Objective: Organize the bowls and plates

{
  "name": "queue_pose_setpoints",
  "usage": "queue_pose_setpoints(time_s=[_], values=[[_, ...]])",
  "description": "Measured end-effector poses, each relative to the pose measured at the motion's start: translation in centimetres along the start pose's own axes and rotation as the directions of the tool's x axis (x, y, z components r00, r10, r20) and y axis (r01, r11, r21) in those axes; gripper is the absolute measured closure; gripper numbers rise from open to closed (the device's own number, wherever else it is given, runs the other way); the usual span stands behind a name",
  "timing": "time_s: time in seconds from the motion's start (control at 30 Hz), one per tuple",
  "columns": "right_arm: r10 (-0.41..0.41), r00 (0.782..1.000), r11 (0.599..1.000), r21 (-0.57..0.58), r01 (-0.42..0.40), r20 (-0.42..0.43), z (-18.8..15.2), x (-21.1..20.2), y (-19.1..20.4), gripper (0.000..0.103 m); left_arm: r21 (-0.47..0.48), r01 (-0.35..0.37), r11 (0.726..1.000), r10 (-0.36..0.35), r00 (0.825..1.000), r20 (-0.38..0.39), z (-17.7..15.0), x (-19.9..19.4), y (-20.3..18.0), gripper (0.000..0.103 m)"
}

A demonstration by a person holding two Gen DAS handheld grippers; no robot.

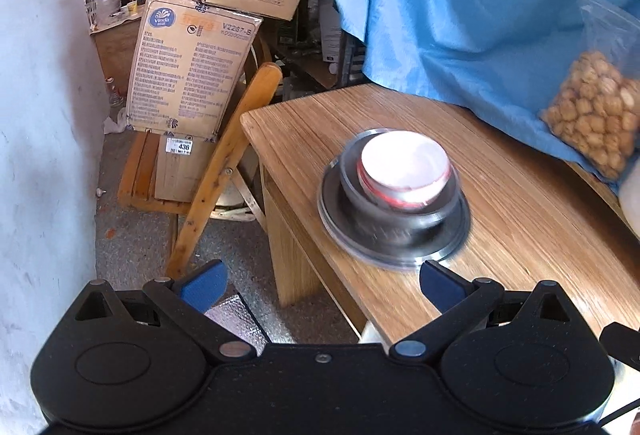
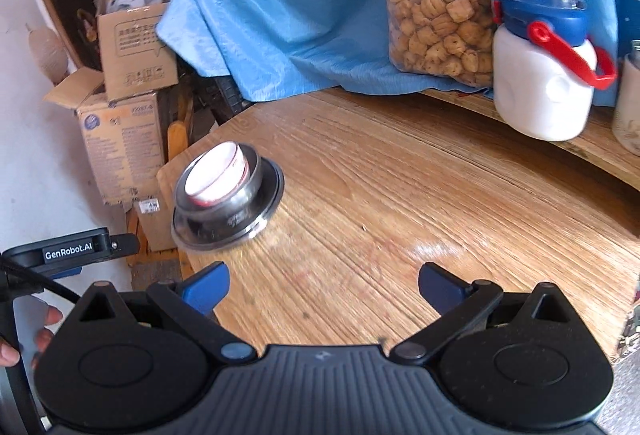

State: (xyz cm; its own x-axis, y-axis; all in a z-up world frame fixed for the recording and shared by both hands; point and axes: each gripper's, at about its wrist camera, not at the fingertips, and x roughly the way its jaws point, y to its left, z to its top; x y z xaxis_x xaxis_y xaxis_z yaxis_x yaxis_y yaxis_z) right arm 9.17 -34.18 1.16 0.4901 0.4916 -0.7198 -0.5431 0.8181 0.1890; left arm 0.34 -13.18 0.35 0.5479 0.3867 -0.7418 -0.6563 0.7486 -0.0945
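Fingers [image 1: 204, 285] of left gripper [image 1: 322, 283]: spread wide, holding nothing. Stack just ahead near tabletop [image 1: 520, 235] corner: white bowl [image 1: 404, 165] in steel bowl [image 1: 396, 211] on steel plate [image 1: 400, 247]. Right gripper [image 2: 324, 285]: fingers [image 2: 440, 287] wide apart, empty; stack well apart, front-left.

Wooden table [image 2: 420, 195] with a blue cloth [image 2: 280, 7] draped over its far edge. Clear bag of snacks [image 2: 440, 23] leaning against the cloth, just beside a white bottle [image 2: 544, 83] with a blue cap and red strap. Beyond the table corner, a folding wooden chair [image 1: 224, 155] carrying stacked cardboard boxes [image 1: 192, 63]. Framed picture [image 2: 88, 3] against the wall behind.
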Motion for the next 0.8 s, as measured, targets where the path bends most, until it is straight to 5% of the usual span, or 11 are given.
queue_pose_setpoints(time_s=[0.3, 0.5, 0.8], values=[[0.027, 0.999, 0.999, -0.025, -0.026, 0.021, -2.7, -4.0, -0.4, 0.000, -0.016, 0.013, 1.000, -0.013, 0.999, 0.030, -4.6, -3.8, -0.4, 0.001], [0.034, 0.999, 0.999, -0.013, -0.034, 0.018, -3.4, -4.5, -0.2, 0.000, 0.081, 0.007, 0.997, -0.017, 0.992, 0.122, -6.2, -6.1, -0.9, 0.001], [0.019, 1.000, 1.000, 0.011, -0.019, 0.000, -4.0, -4.4, 0.4, 0.000, 0.164, -0.016, 0.986, -0.008, 0.990, 0.144, -6.5, -6.6, -1.0, 0.001]])
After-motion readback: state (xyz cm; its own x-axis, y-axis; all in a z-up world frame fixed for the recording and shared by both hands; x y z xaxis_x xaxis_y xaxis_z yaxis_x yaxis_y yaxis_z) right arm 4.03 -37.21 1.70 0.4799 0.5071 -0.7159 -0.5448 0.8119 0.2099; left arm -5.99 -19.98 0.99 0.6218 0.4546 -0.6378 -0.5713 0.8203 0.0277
